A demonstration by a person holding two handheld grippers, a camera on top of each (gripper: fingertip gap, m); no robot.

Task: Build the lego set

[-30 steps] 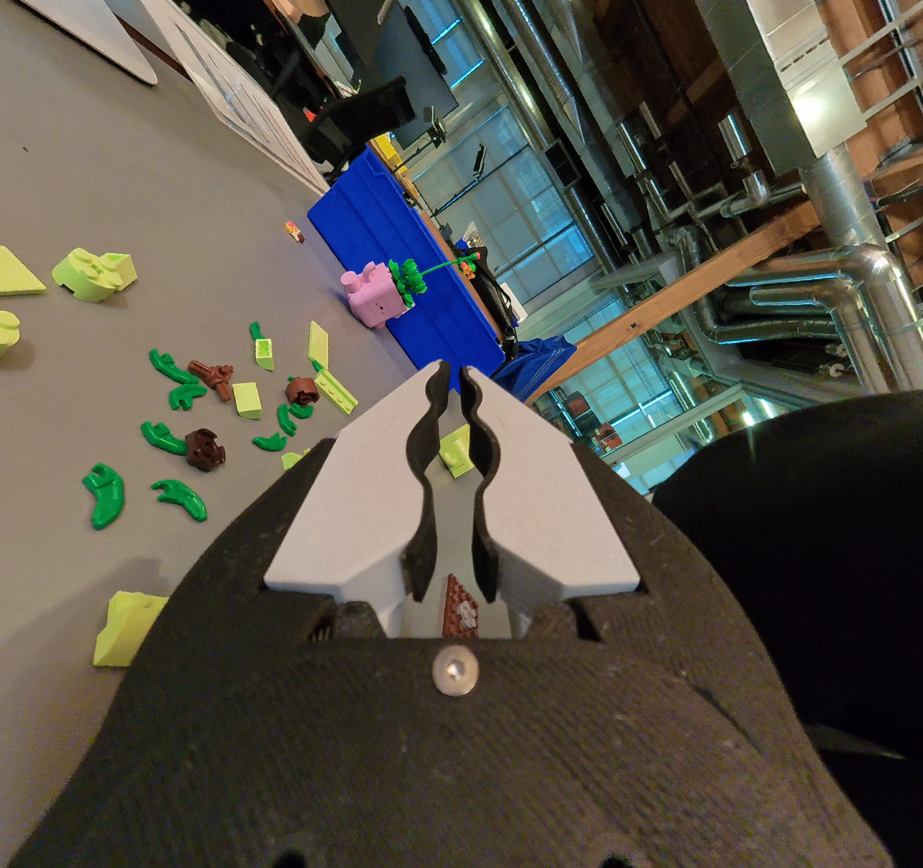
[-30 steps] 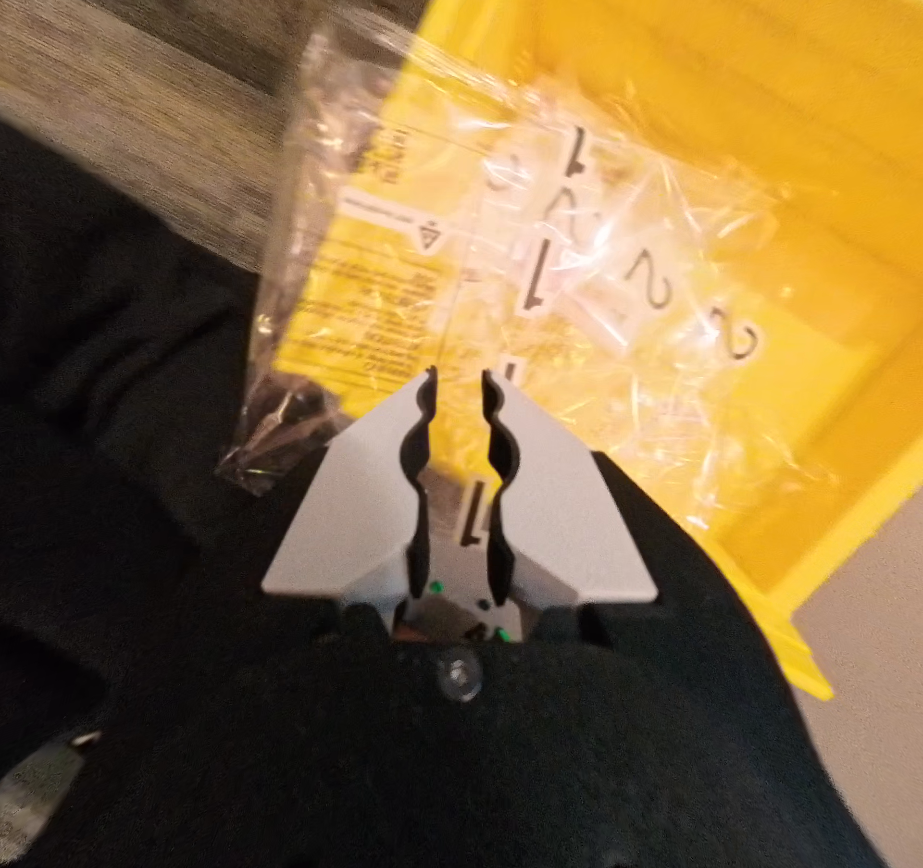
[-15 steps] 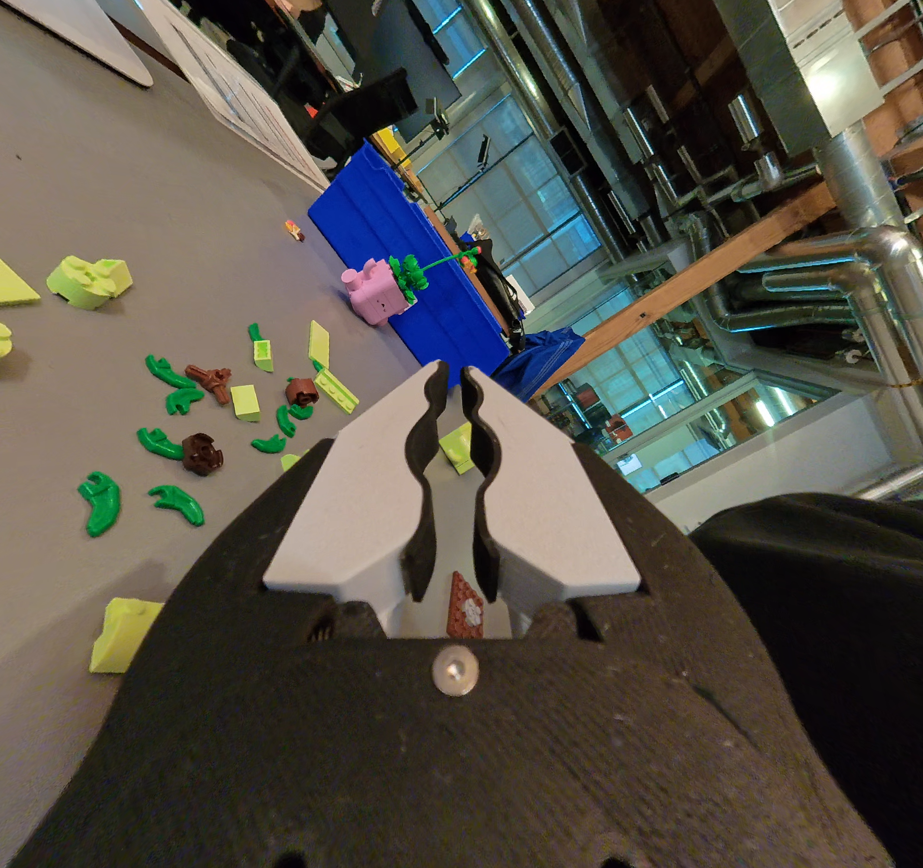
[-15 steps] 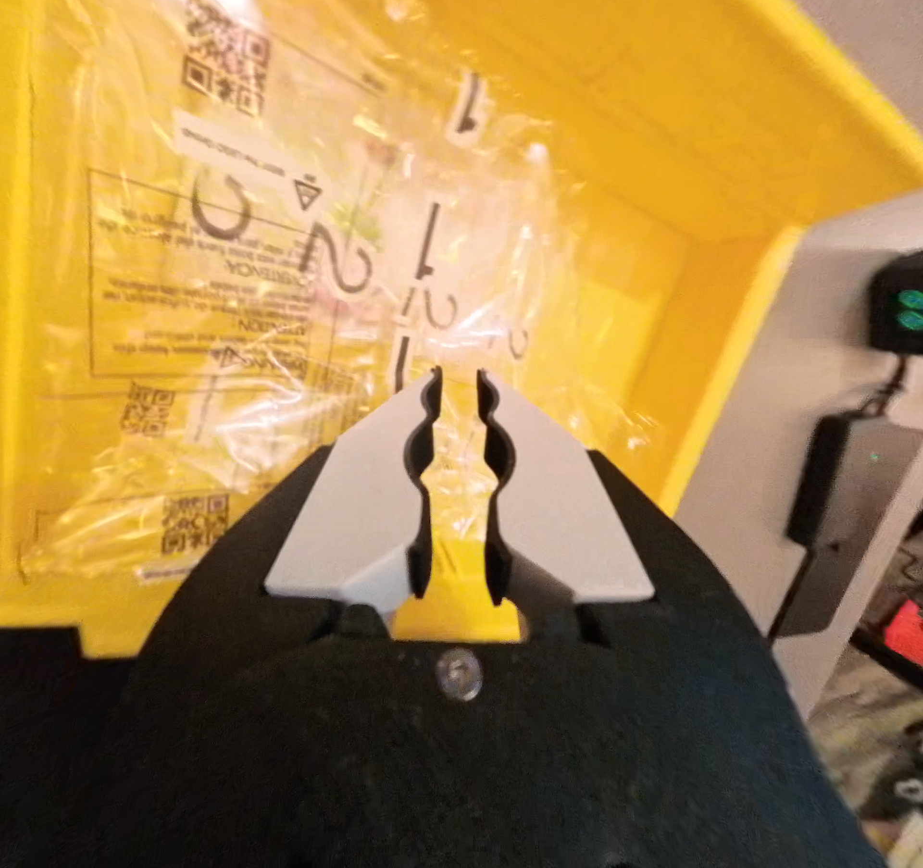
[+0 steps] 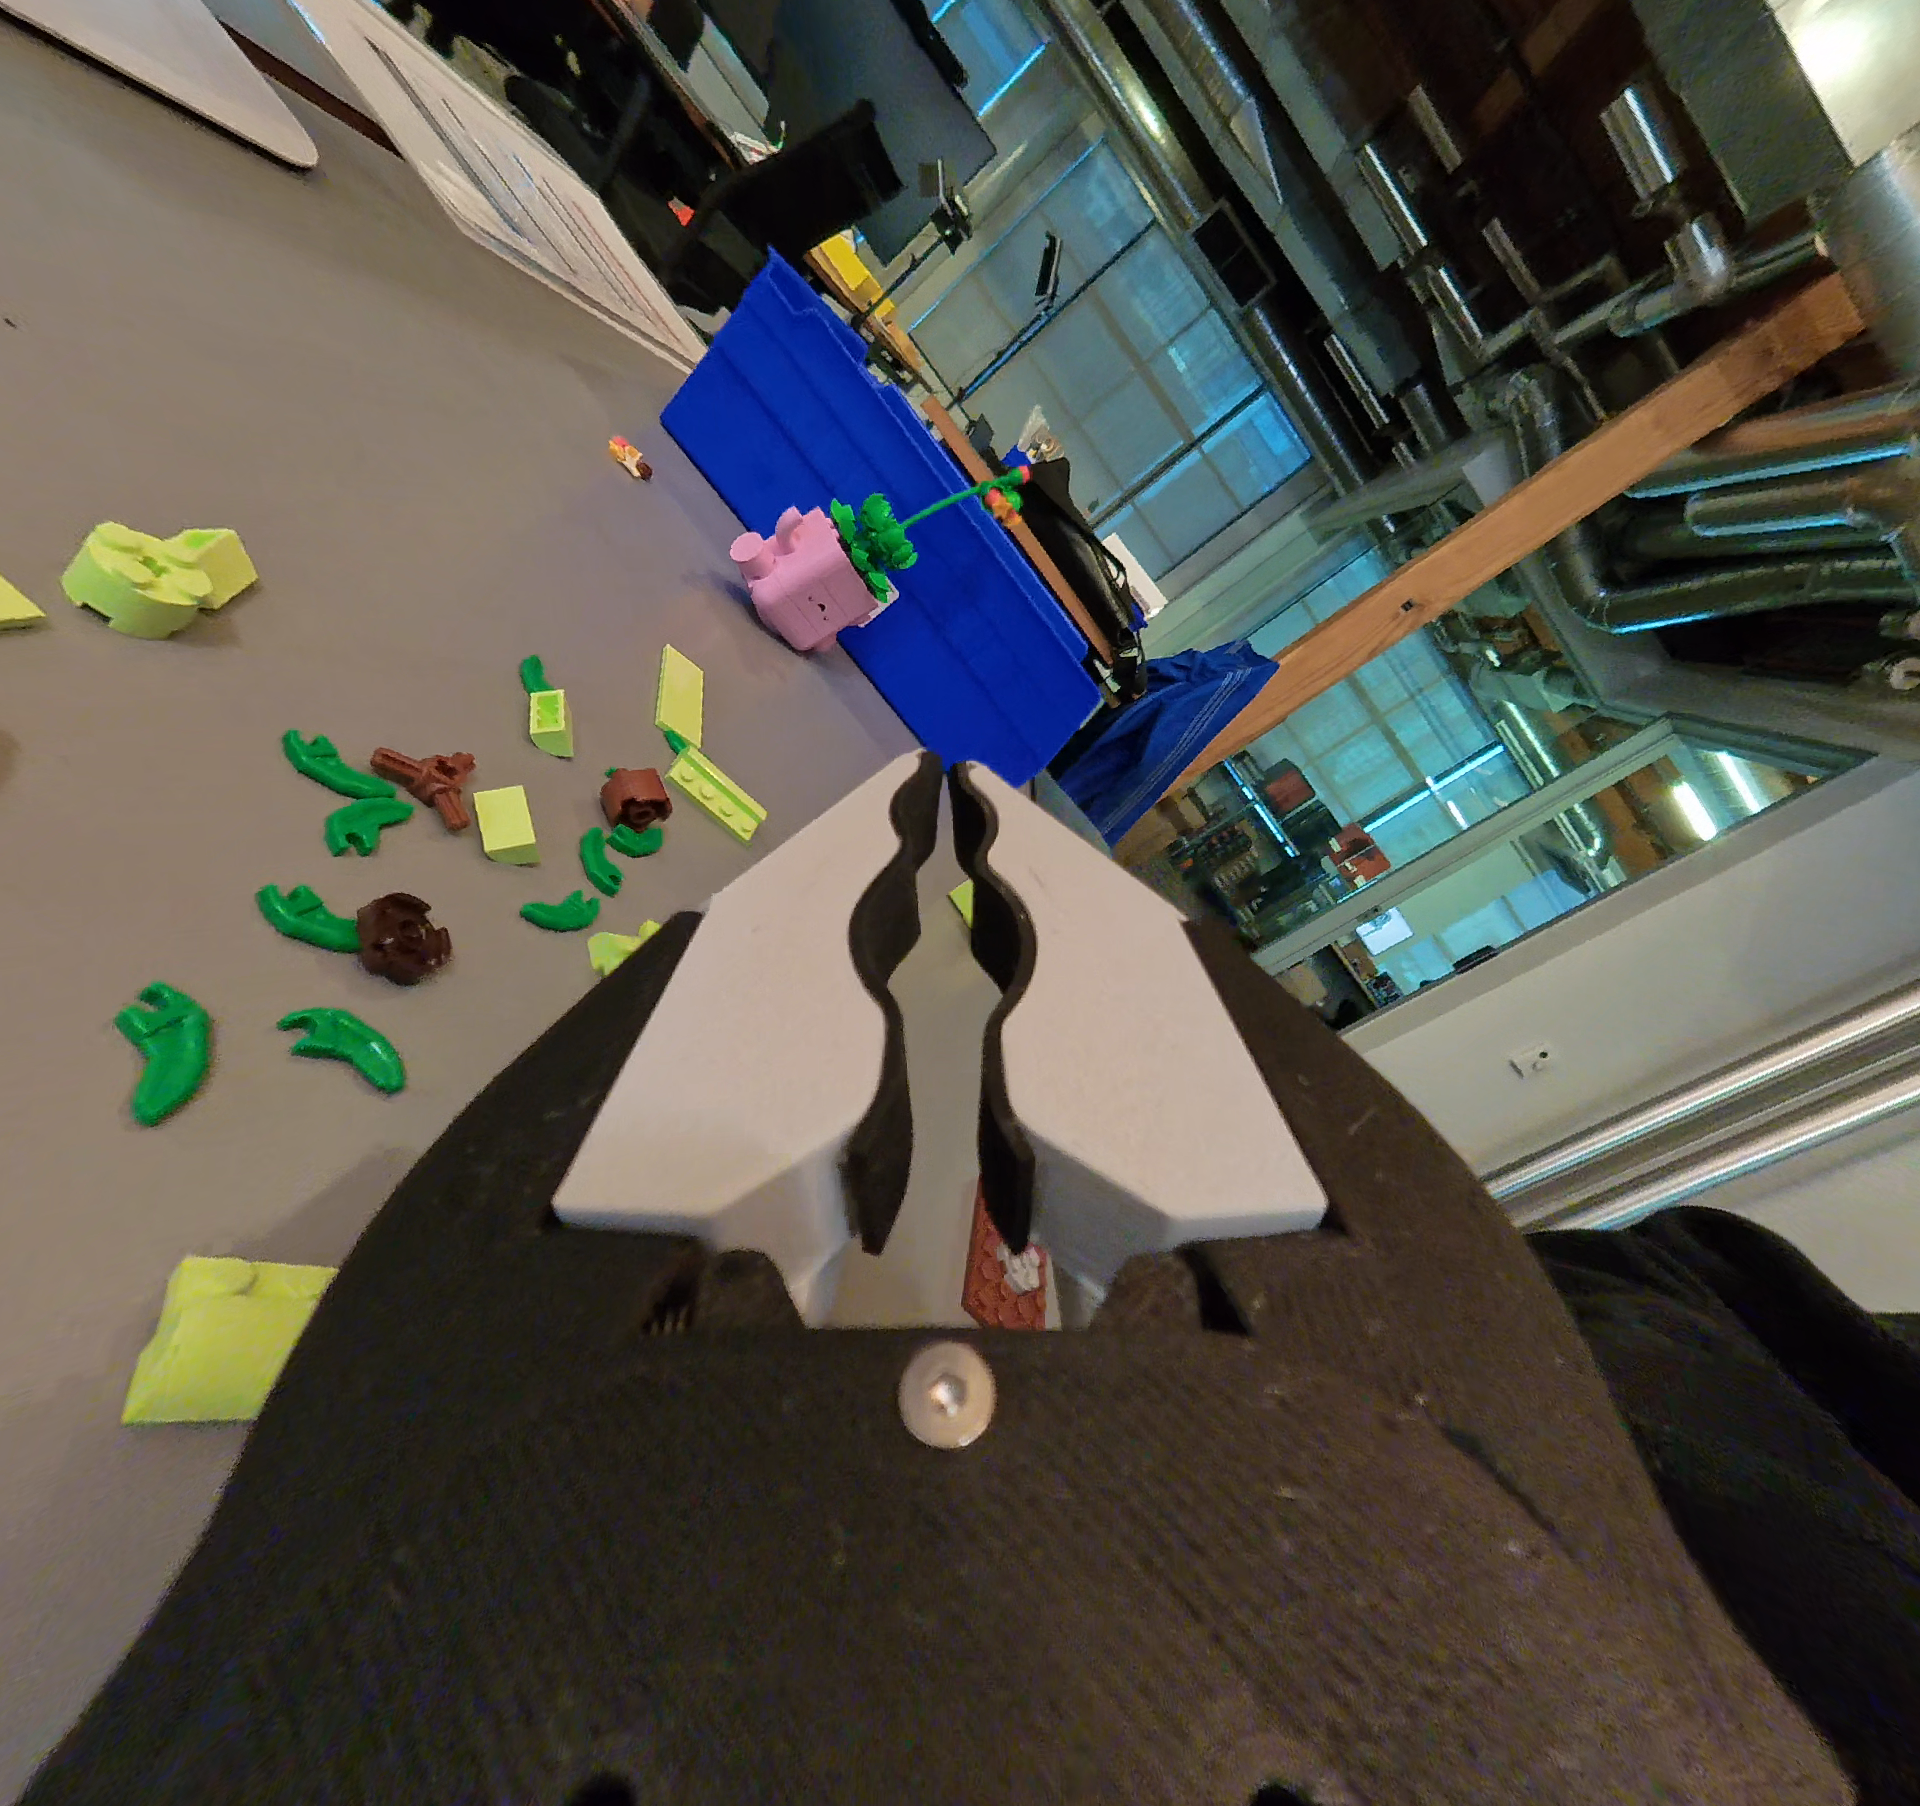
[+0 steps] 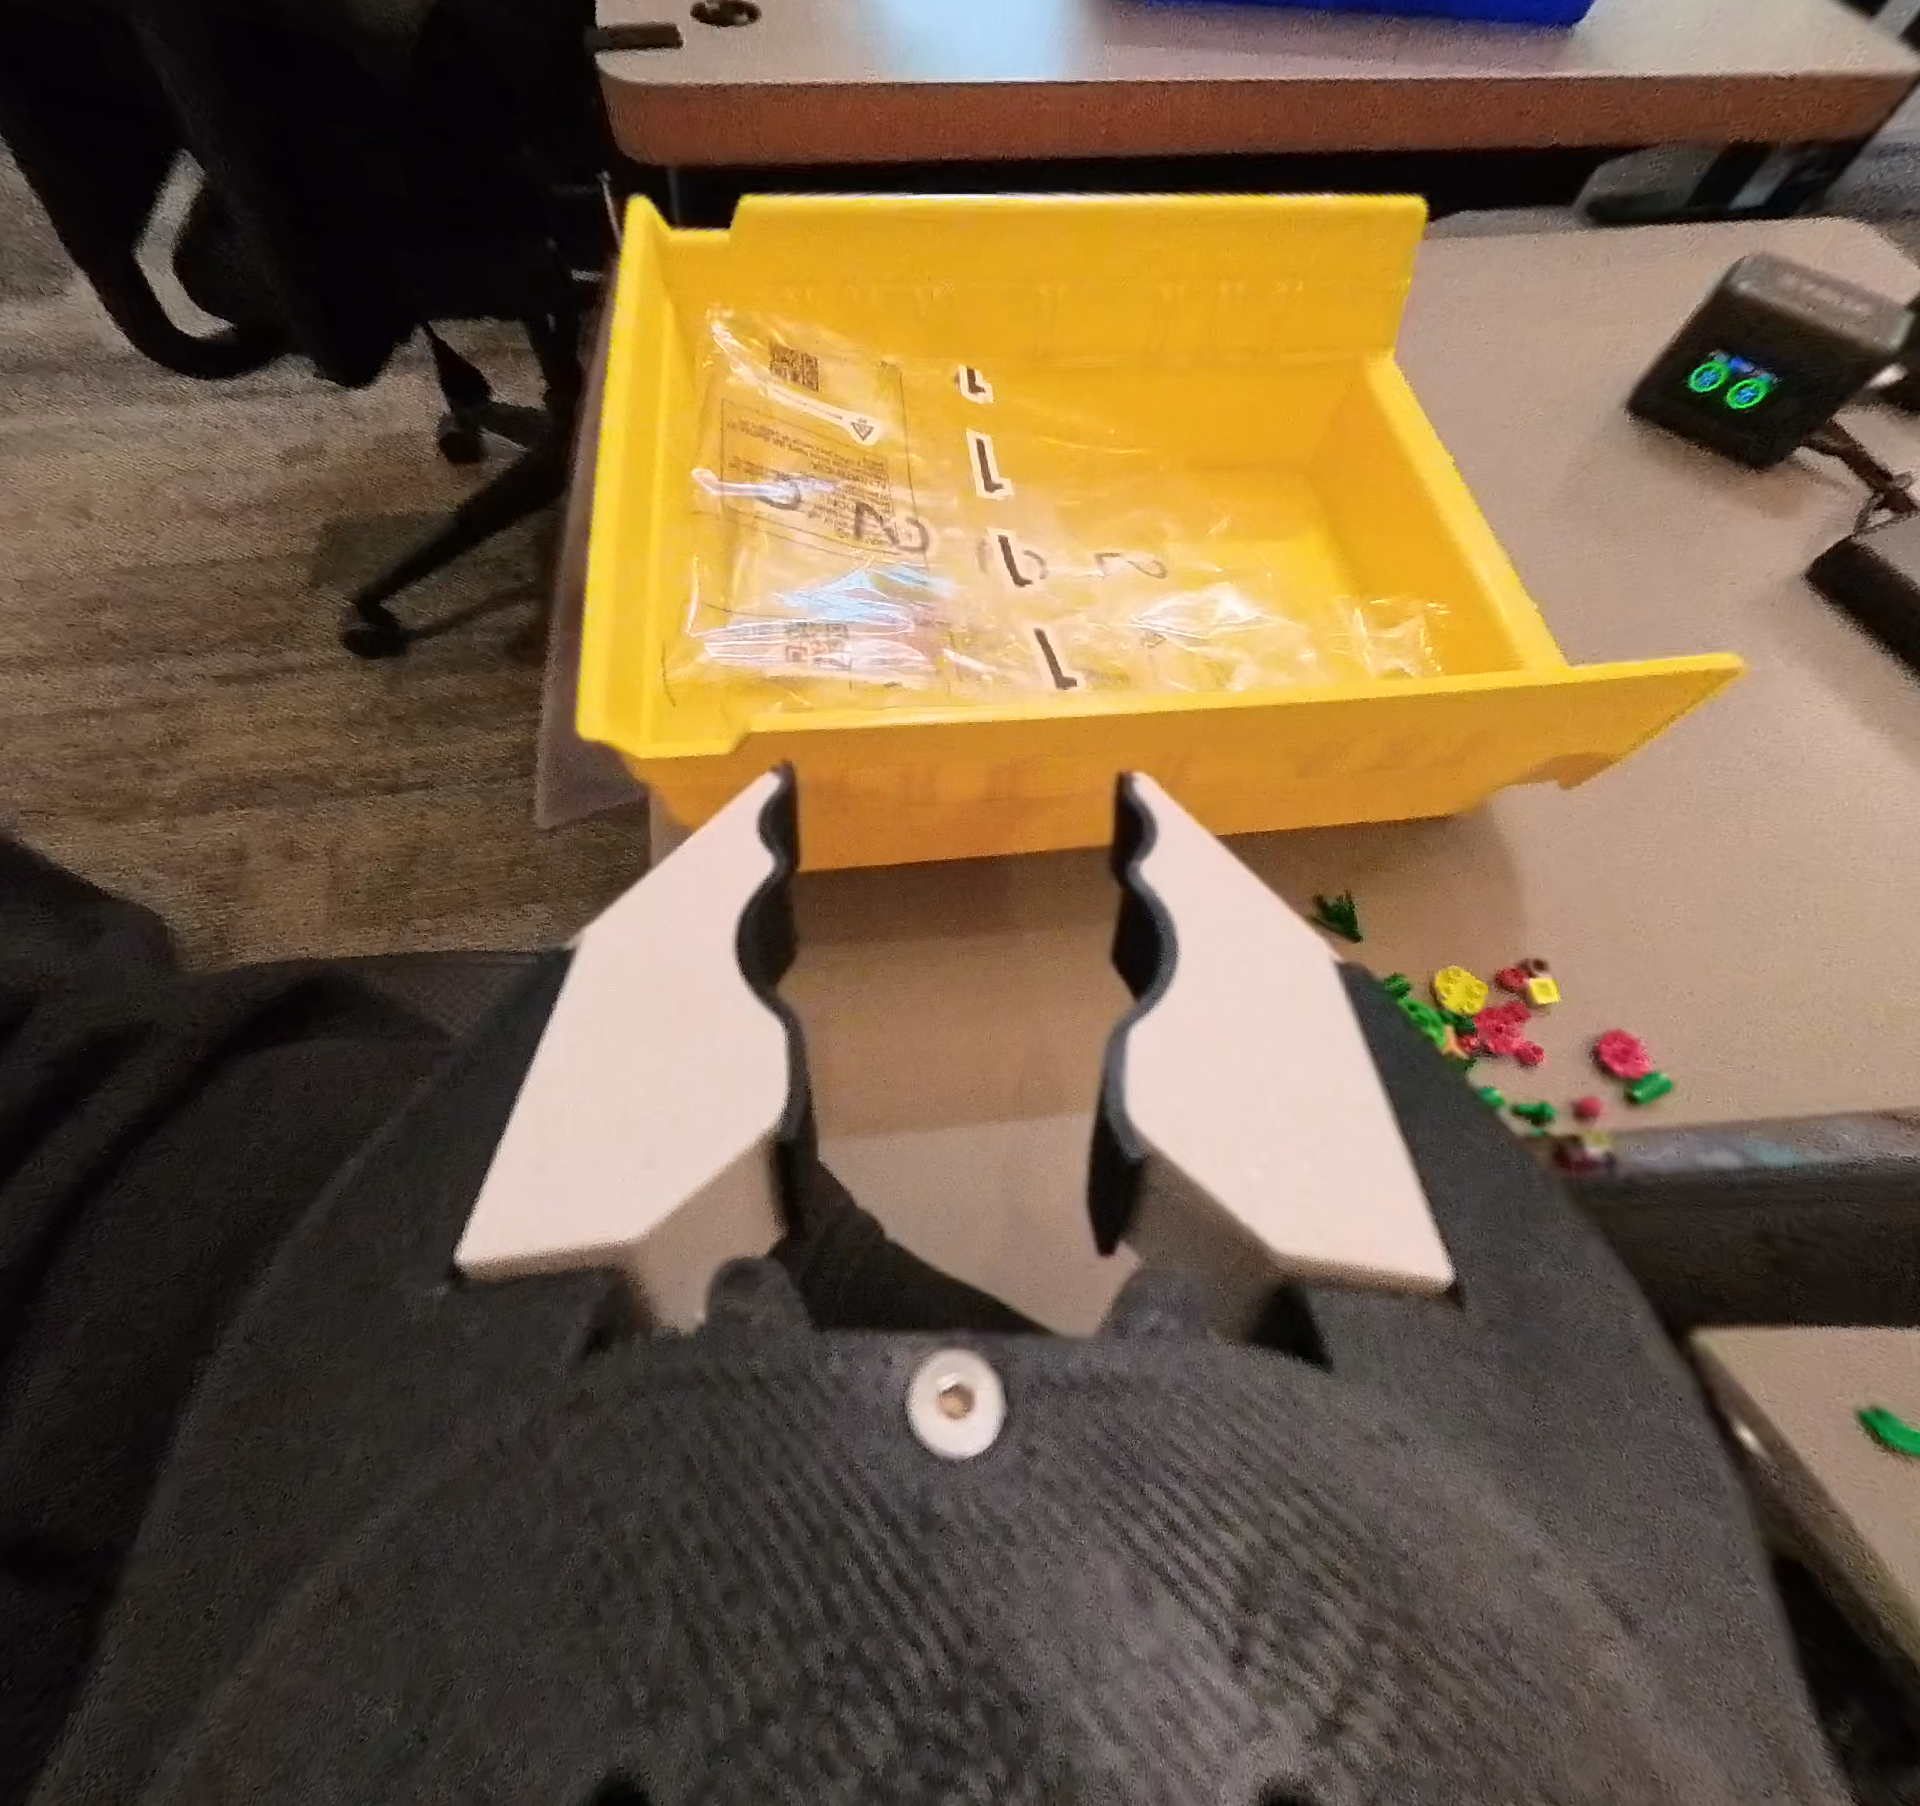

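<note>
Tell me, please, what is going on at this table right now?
A person is building a Lego set with a handheld claw in each hand. The right claw is open and empty, just in front of a yellow bin holding clear plastic bags. The left claw is nearly shut with nothing visibly gripped, above loose green and brown pieces. A pink pot with a plant stands built.

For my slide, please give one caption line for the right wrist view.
Open right gripper facing a yellow bin holding clear plastic bags, small lego pieces scattered on the table.
</note>
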